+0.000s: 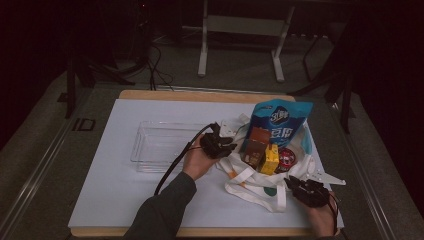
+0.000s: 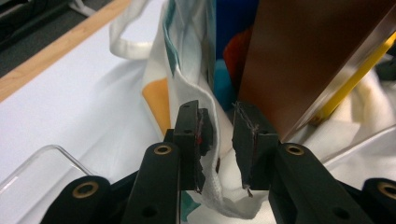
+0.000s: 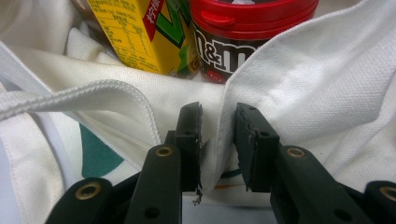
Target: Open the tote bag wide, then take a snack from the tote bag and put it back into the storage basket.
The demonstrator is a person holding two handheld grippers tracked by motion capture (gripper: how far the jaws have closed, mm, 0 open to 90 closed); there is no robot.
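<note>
A white tote bag [image 1: 250,182] lies open on the mat. It holds a blue snack bag [image 1: 280,120], a brown box [image 1: 257,140], a yellow carton [image 1: 270,159] and a red-lidded M&M's jar [image 1: 287,157]. My left gripper [image 1: 226,145] is at the bag's left rim. In the left gripper view its jaws [image 2: 218,116] stand apart with the bag's hem [image 2: 210,154] loose between them, beside the brown box [image 2: 303,56]. My right gripper [image 1: 292,182] is at the bag's near right rim. Its jaws [image 3: 218,116] straddle a fold of the fabric [image 3: 303,84] below the carton [image 3: 135,32] and jar [image 3: 233,42].
A clear plastic tray [image 1: 160,142] sits left of the bag, just behind my left hand. Everything rests on a white mat [image 1: 125,190] over a wooden board [image 1: 200,95]. A metal stand's legs [image 1: 202,55] rise on the floor beyond the table.
</note>
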